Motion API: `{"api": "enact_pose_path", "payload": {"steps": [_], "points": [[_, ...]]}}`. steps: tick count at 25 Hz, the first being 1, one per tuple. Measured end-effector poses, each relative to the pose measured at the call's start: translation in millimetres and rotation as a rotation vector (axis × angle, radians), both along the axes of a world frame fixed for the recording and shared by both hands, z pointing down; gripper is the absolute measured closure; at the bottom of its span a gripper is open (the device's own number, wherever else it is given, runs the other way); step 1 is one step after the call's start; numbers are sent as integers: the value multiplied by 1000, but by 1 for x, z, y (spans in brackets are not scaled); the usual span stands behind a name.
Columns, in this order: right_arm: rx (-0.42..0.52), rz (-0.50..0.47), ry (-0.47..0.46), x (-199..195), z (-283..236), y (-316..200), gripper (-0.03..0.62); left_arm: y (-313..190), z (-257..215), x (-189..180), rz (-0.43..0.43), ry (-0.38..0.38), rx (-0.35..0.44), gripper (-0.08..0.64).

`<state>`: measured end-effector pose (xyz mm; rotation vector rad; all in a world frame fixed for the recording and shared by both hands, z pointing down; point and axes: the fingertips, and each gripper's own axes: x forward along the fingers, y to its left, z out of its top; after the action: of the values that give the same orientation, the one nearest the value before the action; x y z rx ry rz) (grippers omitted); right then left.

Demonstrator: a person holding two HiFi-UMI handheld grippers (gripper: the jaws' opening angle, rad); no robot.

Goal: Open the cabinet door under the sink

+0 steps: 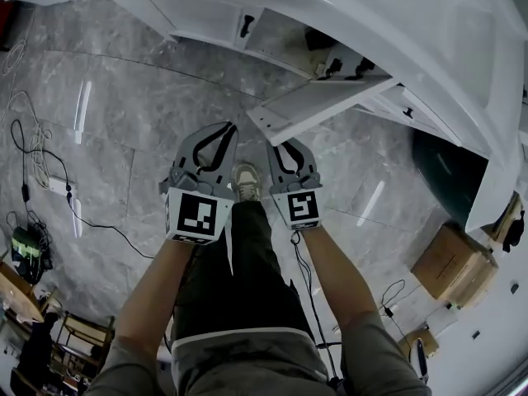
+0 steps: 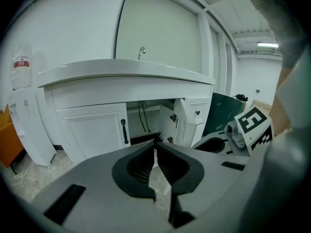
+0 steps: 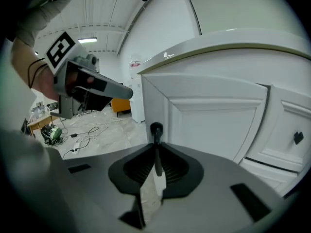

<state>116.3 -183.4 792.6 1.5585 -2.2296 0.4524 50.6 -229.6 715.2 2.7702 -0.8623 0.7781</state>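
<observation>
The white vanity cabinet (image 1: 198,11) under the sink runs along the top of the head view. One of its doors (image 1: 318,106) stands swung out toward me, and the space behind it shows pipes (image 2: 143,115). My right gripper (image 1: 280,144) is at that door's free edge. In the right gripper view the right gripper (image 3: 156,144) is shut on the door's black handle (image 3: 156,130). My left gripper (image 1: 221,127) hangs just left of it, and in its own view the left gripper (image 2: 155,142) is shut with nothing held. A neighbouring door (image 2: 95,130) with a black handle (image 2: 124,131) stays closed.
Black cables (image 1: 91,221) and a power strip (image 1: 59,188) lie on the grey marble floor at left. A cardboard box (image 1: 452,262) and a dark green bin (image 1: 441,172) sit at right beside the cabinet. My shoe (image 1: 246,180) is below the grippers.
</observation>
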Motion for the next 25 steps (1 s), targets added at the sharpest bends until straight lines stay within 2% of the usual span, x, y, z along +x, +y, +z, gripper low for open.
{"api": "enact_pose_path", "payload": {"steps": [4, 6, 9, 11, 16, 21, 25], "points": [[18, -15, 3, 17, 1, 32, 540, 19, -1, 20, 56, -12, -1, 528], [16, 8, 12, 30, 2, 48, 539, 32, 4, 31, 85, -16, -14, 528], [-28, 121, -4, 55, 5, 74, 537, 52, 10, 47, 121, -19, -40, 528], [-56, 217, 20, 80, 10, 94, 537, 65, 12, 57, 154, -29, -44, 528], [-134, 430, 59, 154, 21, 149, 537, 93, 11, 83, 288, -84, -2, 529], [-204, 463, 24, 173, 15, 191, 535, 105, -4, 88, 314, -98, -1, 528], [-193, 543, -51, 177, -8, 190, 538, 104, -22, 82, 298, -104, 0, 529]]}}
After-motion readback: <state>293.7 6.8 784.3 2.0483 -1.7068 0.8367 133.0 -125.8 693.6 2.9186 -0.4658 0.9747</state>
